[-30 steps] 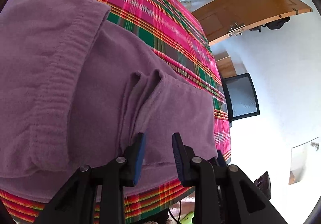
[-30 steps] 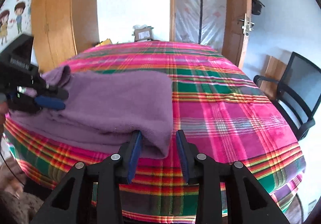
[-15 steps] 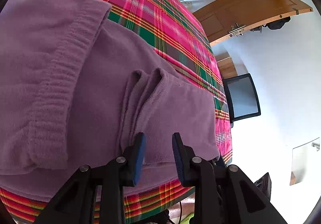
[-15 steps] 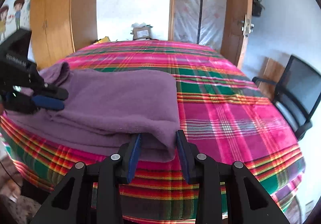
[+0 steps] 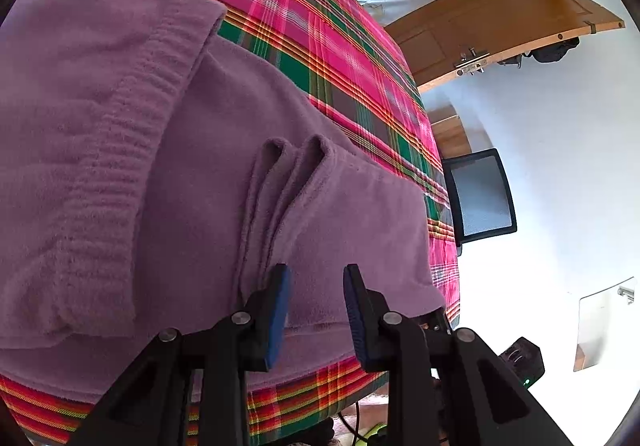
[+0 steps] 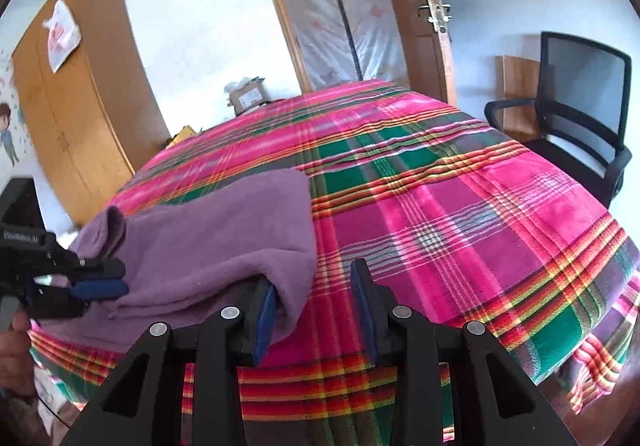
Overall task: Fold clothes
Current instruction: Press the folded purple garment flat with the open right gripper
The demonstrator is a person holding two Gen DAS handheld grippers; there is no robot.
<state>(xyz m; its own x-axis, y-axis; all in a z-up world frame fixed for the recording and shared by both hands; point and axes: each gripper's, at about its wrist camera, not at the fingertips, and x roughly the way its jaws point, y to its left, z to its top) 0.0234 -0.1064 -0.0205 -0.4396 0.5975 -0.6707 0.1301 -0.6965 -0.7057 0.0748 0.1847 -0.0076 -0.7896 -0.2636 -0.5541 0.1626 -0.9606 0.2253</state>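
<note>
A purple fleece garment (image 5: pixel 200 206) lies folded on the pink and green plaid blanket (image 5: pixel 320 46), its ribbed waistband at the left. Two small fold ridges run toward my left gripper (image 5: pixel 316 298). That gripper stands open over the garment's near edge, its pads apart with flat fleece showing in the gap. In the right wrist view the garment (image 6: pixel 224 230) covers the bed's near left part. Its right corner hangs against the left pad of my right gripper (image 6: pixel 316 302), which is open. The other pad is clear of the cloth. My left gripper (image 6: pixel 108 280) sits at the garment's left end.
The plaid blanket (image 6: pixel 440 206) stretches bare to the right and far side. A black office chair (image 6: pixel 580 118) stands right of the bed, near a wooden door (image 6: pixel 416 26). A wooden wardrobe (image 6: pixel 80 106) is at the left, a cardboard box (image 6: pixel 248 96) beyond the bed.
The right wrist view has rolled, so the room now tilts, and the garment's right corner lies against that gripper's left pad. The left gripper and the cloth under it look unchanged.
</note>
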